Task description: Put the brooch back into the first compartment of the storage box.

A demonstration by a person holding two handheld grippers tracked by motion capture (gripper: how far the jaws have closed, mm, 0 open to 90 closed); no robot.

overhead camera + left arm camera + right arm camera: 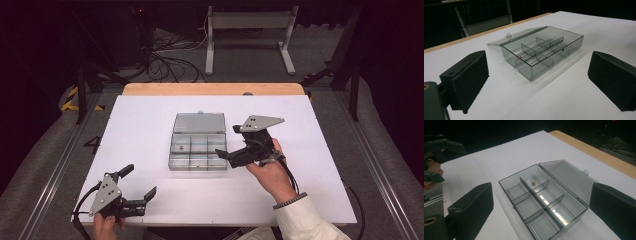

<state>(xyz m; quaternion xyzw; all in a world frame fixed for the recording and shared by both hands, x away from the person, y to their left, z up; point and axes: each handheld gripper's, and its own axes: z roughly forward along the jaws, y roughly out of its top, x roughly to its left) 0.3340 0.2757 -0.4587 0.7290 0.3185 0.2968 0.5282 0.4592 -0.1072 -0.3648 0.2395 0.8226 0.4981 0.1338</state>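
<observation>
White board covers the table point(150, 120), with dark floor and cables beyond it. At the near left corner, the left gripper point(137, 182) rests low, its jaws spread wide and holding nothing. In the middle sits a clear smoky compartment box point(198, 148), its lid point(199, 122) folded back flat on the far side; a small brownish bit point(181, 148) lies in a far-left cell. Just right of the box, the right gripper point(226, 141) hovers, jaws spread, empty.
</observation>
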